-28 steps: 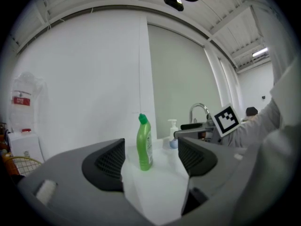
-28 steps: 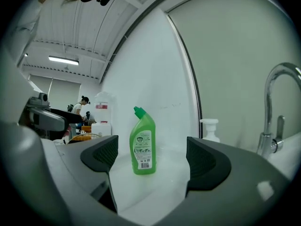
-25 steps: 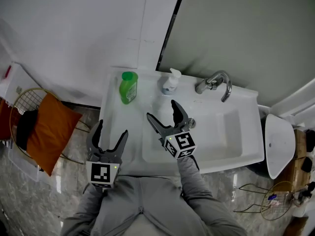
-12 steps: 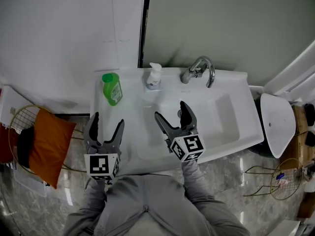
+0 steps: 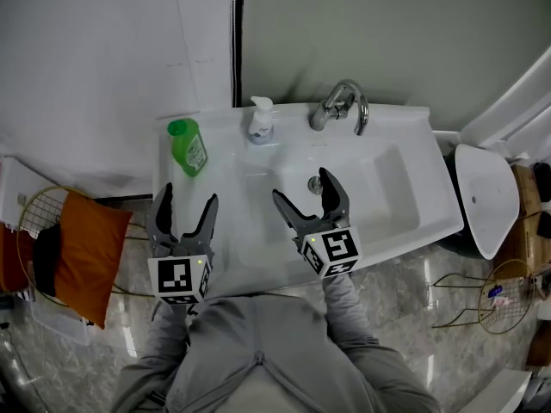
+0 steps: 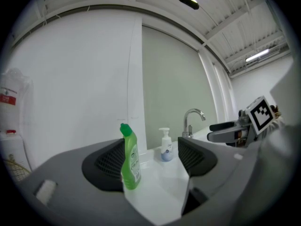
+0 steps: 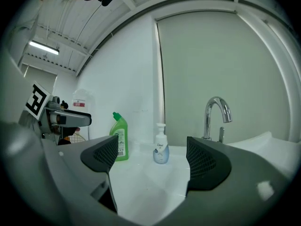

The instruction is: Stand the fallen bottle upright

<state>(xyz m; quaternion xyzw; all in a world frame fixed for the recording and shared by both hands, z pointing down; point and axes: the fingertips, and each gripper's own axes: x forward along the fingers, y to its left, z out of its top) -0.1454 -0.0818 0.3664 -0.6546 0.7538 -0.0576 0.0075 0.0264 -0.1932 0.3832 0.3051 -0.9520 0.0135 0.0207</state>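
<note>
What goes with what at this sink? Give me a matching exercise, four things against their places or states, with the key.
Things:
1. green bottle
2. pump bottle
3. faucet
4. right gripper

Places or states:
a. chrome, spout arching toward the basin
b. jaws apart, held over the basin
c. upright, leftmost at the back
d. upright, between the other bottle and the faucet

Pairs: 1-c, 2-d, 3-a, 4-b
</note>
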